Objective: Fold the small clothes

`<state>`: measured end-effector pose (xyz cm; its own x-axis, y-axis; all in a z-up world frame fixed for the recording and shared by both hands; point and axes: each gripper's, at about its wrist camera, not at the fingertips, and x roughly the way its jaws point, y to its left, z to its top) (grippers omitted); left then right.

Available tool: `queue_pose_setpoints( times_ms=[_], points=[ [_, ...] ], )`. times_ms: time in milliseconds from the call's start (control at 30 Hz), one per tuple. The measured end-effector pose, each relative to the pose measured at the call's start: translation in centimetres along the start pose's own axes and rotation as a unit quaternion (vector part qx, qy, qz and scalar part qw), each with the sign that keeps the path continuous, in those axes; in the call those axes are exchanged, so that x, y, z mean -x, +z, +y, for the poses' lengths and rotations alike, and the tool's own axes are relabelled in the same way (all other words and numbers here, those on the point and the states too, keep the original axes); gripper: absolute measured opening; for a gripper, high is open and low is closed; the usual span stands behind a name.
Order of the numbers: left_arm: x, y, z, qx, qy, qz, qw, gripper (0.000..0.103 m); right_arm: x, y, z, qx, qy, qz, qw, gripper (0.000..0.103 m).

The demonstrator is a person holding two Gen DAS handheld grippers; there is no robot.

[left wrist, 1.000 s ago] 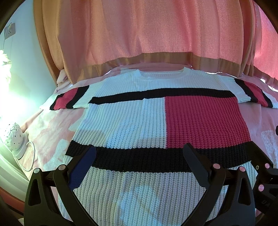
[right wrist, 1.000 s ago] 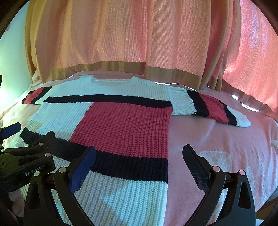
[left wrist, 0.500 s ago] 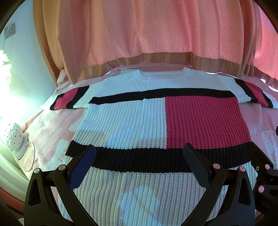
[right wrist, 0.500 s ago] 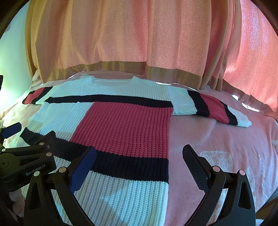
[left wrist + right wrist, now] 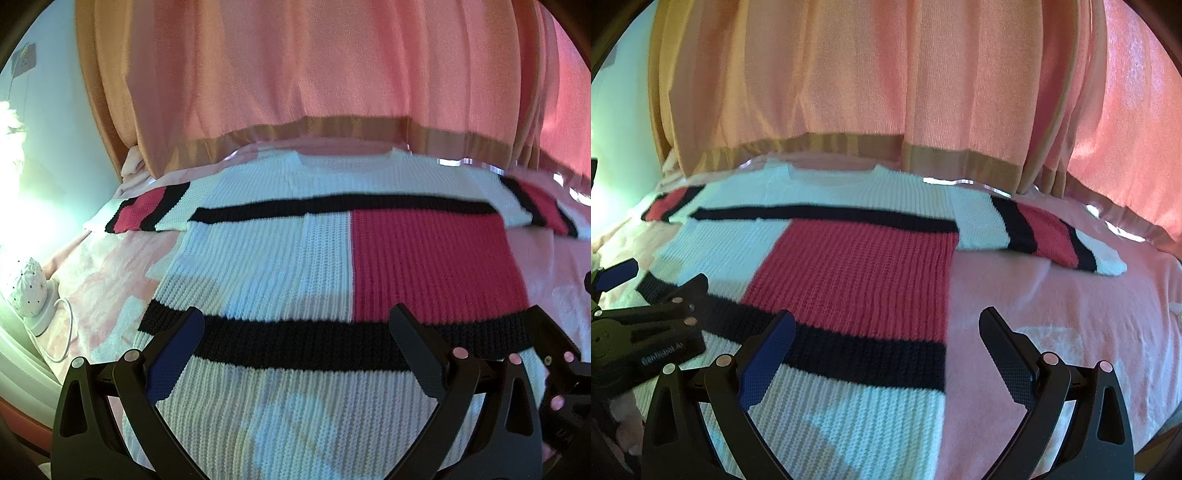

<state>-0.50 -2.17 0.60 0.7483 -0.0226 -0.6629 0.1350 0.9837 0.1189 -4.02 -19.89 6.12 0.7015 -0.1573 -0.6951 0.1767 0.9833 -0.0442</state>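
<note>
Here, a ribbed knit sweater (image 5: pixel 295 258) in white, black and red blocks is spread flat on a pink bedspread (image 5: pixel 1052 314), its collar toward the orange curtain (image 5: pixel 868 74), its sleeves stretched out sideways. Bare bedding is left beyond its right side seam. The left gripper (image 5: pixel 295 332) and right gripper (image 5: pixel 886 332) are held wide apart above the hem, nothing gripped.
</note>
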Motion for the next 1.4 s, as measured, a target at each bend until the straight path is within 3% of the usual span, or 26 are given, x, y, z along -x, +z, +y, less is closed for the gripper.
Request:
queue_pose_setpoints(
  times_ms=[100, 233, 367, 500, 600, 700, 833, 900, 933, 967, 1000, 1100, 1233, 1333, 1400],
  points=[
    [1.5, 2.3, 1.2, 0.025, -0.016, -0.028, 0.9991, 0.098, 1.9, 2.2, -4.0, -0.035, 0.022, -0.04, 0.998, 0.098],
    [3.6, 6.8, 2.5, 0.042, -0.012, -0.087, 0.9952, 0.098, 3.6, 5.8, -12.5, -0.07, 0.0, -0.091, 0.993, 0.098],
    [2.6, 10.1, 2.6, 0.061, -0.008, -0.117, 0.9911, 0.098, 1.2, 7.6, -22.0, -0.1, -0.028, -0.082, 0.991, 0.098],
    [-1.1, 9.4, 1.9, 0.078, 0.006, -0.088, 0.993, 0.098, -4.5, 5.5, -31.1, -0.19, -0.044, -0.031, 0.98, 0.098],
    [-3.4, 8.9, 1.2, 0.06, -0.007, -0.042, 0.9973, 0.098, -9.2, 2.6, -36.8, -0.273, -0.044, 0.002, 0.961, 0.096],
    [-5.0, 8.6, 0.8, 0.047, 0.014, -0.037, 0.9981, 0.098, -13.3, 0.2, -40.8, -0.346, -0.037, 0.019, 0.937, 0.088],
    [-6.0, 8.7, 0.8, 0.042, 0.024, -0.029, 0.9984, 0.098, -16.7, -1.3, -42.8, -0.393, -0.027, 0.031, 0.919, 0.074],
    [-6.4, 8.7, 0.7, 0.046, 0.019, -0.02, 0.9986, 0.098, -17.1, -1.3, -43.2, -0.395, -0.03, 0.011, 0.918, 0.069],
    [-6.7, 8.8, 0.8, 0.05, 0.018, -0.016, 0.9985, 0.098, -17.5, -1.1, -43.3, -0.392, -0.029, 0.012, 0.919, 0.058],
    [-6.9, 8.9, 0.8, 0.052, 0.017, -0.014, 0.9984, 0.098, -17.7, -0.9, -43.4, -0.392, -0.02, 0.012, 0.92, 0.024],
    [-7.0, 8.9, 0.7, 0.052, 0.017, -0.013, 0.9984, 0.098, -18.1, -0.9, -43.6, -0.396, 0.001, 0.016, 0.918, 0.008],
    [-7.3, 9.1, 0.5, 0.051, 0.017, -0.011, 0.9985, 0.098, -17.7, 0.0, -43.7, -0.412, 0.019, -0.008, 0.911, 0.008],
    [-7.0, 9.2, 0.7, 0.057, 0.012, -0.013, 0.9982, 0.098, -14.1, 5.3, -39.8, -0.371, 0.085, -0.079, 0.921, 0.008],
    [-6.6, 9.2, 0.9, 0.056, 0.012, -0.017, 0.9982, 0.098, -11.7, 10.6, -33.6, -0.312, 0.16, -0.112, 0.93, 0.008],
    [-6.5, 9.3, 1.2, 0.058, 0.011, -0.017, 0.9981, 0.098, -10.4, 14.5, -27.2, -0.251, 0.217, -0.125, 0.935, 0.008]
  ],
)
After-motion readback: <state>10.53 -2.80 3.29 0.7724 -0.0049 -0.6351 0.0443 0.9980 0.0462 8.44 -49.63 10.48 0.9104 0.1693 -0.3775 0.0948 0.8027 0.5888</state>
